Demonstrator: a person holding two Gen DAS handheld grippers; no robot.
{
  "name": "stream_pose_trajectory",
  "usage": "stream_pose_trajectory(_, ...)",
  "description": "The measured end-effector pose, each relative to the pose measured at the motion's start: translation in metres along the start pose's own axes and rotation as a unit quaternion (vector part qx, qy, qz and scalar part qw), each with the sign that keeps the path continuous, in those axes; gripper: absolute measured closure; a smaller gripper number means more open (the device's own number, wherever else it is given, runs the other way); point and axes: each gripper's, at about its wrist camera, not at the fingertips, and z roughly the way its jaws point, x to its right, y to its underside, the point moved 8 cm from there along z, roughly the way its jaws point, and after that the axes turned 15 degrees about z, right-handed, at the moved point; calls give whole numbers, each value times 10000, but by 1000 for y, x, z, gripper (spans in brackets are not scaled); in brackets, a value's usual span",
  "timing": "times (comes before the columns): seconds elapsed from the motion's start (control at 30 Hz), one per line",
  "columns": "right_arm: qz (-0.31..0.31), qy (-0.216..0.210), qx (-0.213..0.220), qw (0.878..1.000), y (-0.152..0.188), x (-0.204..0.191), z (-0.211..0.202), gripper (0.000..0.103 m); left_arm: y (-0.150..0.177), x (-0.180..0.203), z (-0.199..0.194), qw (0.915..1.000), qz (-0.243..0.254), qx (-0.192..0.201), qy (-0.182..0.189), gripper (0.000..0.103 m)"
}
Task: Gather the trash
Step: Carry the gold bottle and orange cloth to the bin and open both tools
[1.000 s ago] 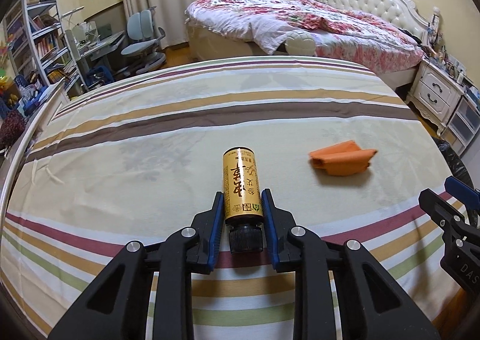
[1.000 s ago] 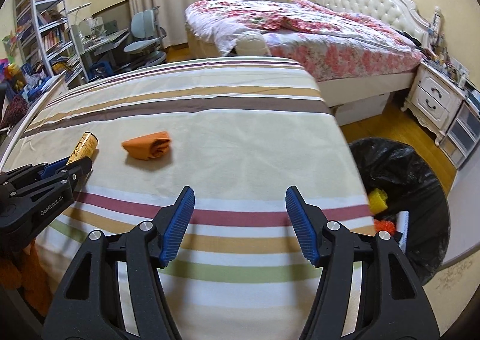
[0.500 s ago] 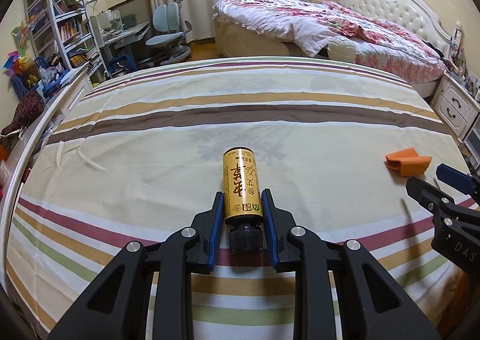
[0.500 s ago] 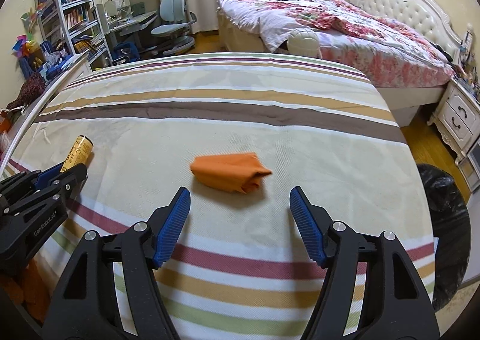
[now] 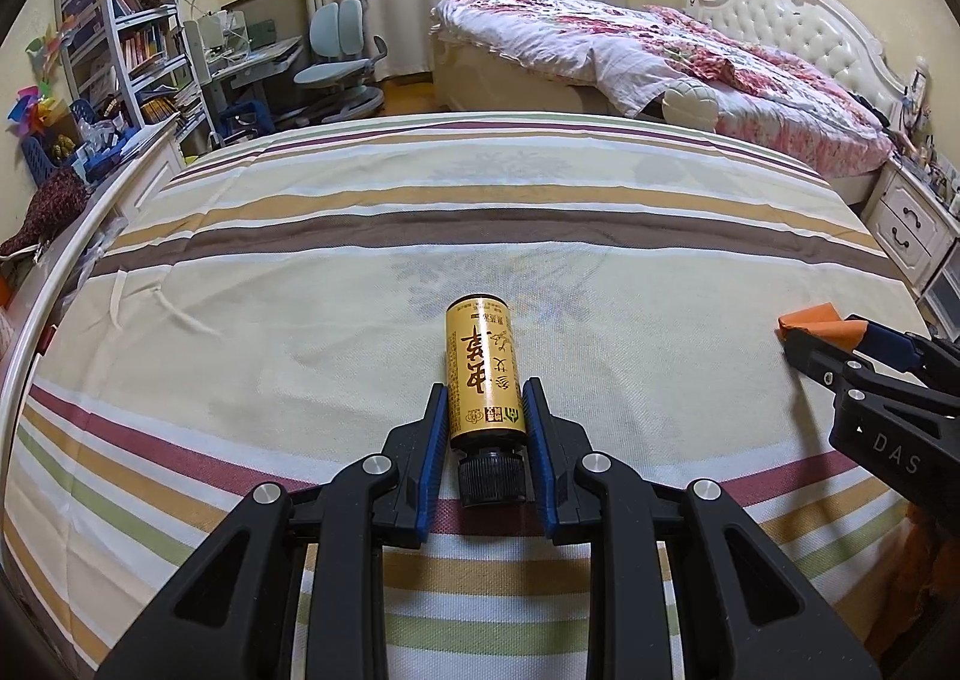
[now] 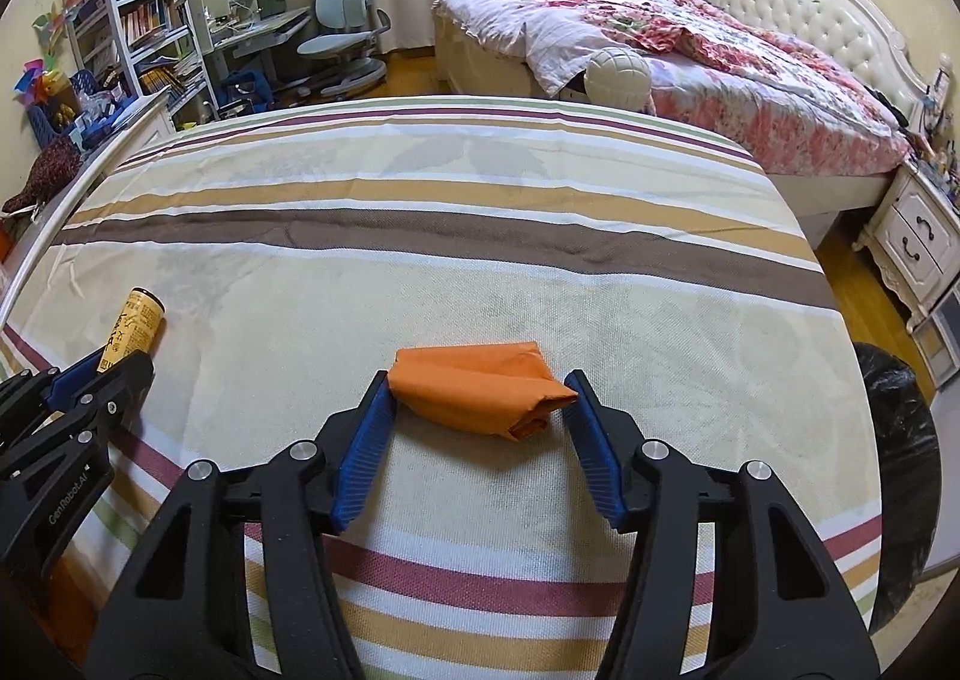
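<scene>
A gold bottle with a black cap lies along my left gripper, which is shut on it just above the striped bedcover. The bottle also shows at the left edge of the right wrist view, in the left gripper. A folded orange paper lies on the cover between the fingers of my right gripper. Its jaws are closing; the blue pads' tips stand at the paper's two ends without squeezing it. In the left wrist view the right gripper and the orange paper sit at the far right.
A bin lined with a black bag stands on the floor off the cover's right edge. Beyond are a floral-covered bed, a white nightstand, and a desk, chair and bookshelf at the back left.
My right gripper has moved left from the bin side to the orange paper, which now lies between its narrowing fingers. The left gripper has kept hold of the bottle and shifted slightly.
</scene>
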Motion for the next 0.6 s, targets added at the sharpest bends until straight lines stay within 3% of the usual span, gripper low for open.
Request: stream_pose_trajectory(0.6,173,83,289,9994,22,38,-44,48,-1,28,-21,9995,87,225,192,77)
